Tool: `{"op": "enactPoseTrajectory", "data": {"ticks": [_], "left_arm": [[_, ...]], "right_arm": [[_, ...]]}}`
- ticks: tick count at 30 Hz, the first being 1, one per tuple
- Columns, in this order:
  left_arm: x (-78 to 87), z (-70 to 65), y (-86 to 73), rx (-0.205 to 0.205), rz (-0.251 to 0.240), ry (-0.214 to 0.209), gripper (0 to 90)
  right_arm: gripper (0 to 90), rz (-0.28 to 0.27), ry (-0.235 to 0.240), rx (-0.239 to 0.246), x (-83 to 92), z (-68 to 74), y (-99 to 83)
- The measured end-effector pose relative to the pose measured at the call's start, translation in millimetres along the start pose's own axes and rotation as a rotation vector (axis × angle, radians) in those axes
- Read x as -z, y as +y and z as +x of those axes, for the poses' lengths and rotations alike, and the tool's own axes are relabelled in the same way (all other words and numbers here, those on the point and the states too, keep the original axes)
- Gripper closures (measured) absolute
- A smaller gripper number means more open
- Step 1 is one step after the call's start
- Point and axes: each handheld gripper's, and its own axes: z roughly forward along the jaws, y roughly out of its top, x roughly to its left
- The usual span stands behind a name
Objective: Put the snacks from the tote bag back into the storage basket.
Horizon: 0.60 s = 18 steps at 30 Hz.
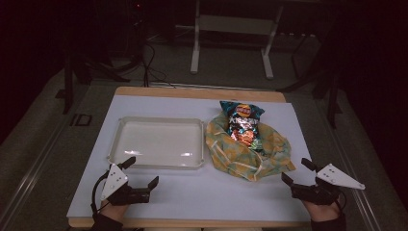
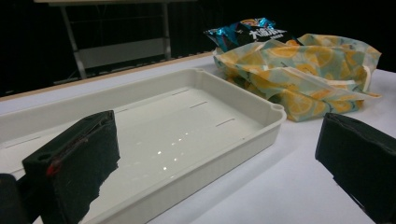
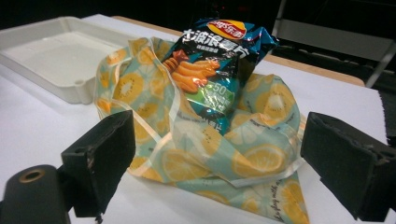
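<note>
before right claw [image 3: 219,154], chip bag [image 3: 212,65].

Both grippers' fingers [image 1: 128,162] wide apart

The crisp packet [image 1: 243,124] has its lower end sunk into the crumpled fruit-print bag [image 1: 250,149], so its bottom edge is hidden. In the left gripper view the white tray [image 2: 196,154] runs off the left and bottom edges. The packet's smaller print is too blurred to read.
</note>
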Motion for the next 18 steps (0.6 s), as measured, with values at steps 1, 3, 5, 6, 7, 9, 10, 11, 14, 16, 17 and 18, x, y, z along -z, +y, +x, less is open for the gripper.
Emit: {"op": "enactPoseTrajectory", "data": {"ticks": [1,3,5,6,7,9,10,11,14,16,17,18], "left_arm": [[0.1,-0.2,0.0,-0.001,0.0,-0.001,0.0],[0.2,-0.5,-0.2,-0.001,0.001,-0.003,0.0],[0.0,-0.7,-0.4,-0.001,0.004,-0.005,0.0],[-0.1,-0.8,-0.4,-0.001,0.004,-0.005,0.0],[-0.2,-0.8,-0.4,0.0,0.005,-0.007,0.0],[-0.3,-1.0,-0.4,0.002,0.008,-0.012,0.0],[-0.3,-1.2,-0.5,0.002,0.008,-0.012,0.0],[-0.4,-1.3,-0.5,0.002,0.009,-0.012,0.0],[-0.5,-0.9,-0.4,0.002,0.009,-0.015,0.0],[-0.9,-0.8,-0.5,0.003,0.011,-0.016,0.0],[-1.2,-0.8,-0.5,0.004,0.011,-0.018,0.0],[-1.2,-0.6,-0.4,0.003,0.013,-0.02,0.0]], "right_arm": [[10.2,0.004,-0.003,-0.004,-0.3,0.2,0.4],[10.2,0.008,-0.002,-0.006,-0.7,0.8,0.4],[10.3,0.017,-0.004,0.001,-1.4,1.9,-0.3],[10.2,0.019,-0.003,0.005,-1.8,2.1,-0.6],[10.3,0.02,0.001,0.008,-2.1,1.8,-0.8],[10.2,0.019,0.001,0.008,-1.5,2.5,-1.2],[10.2,0.018,0.0,0.008,-1.3,2.6,-1.3],[10.3,0.018,-0.007,0.011,-1.3,2.6,-1.5],[10.3,0.018,-0.01,0.009,-1.0,2.5,-1.4],[10.3,0.012,-0.006,0.012,-0.4,1.9,0.4],[10.3,0.008,-0.006,0.014,-0.3,1.9,1.9],[10.3,0.004,0.001,0.017,-0.6,1.5,4.2]]}}
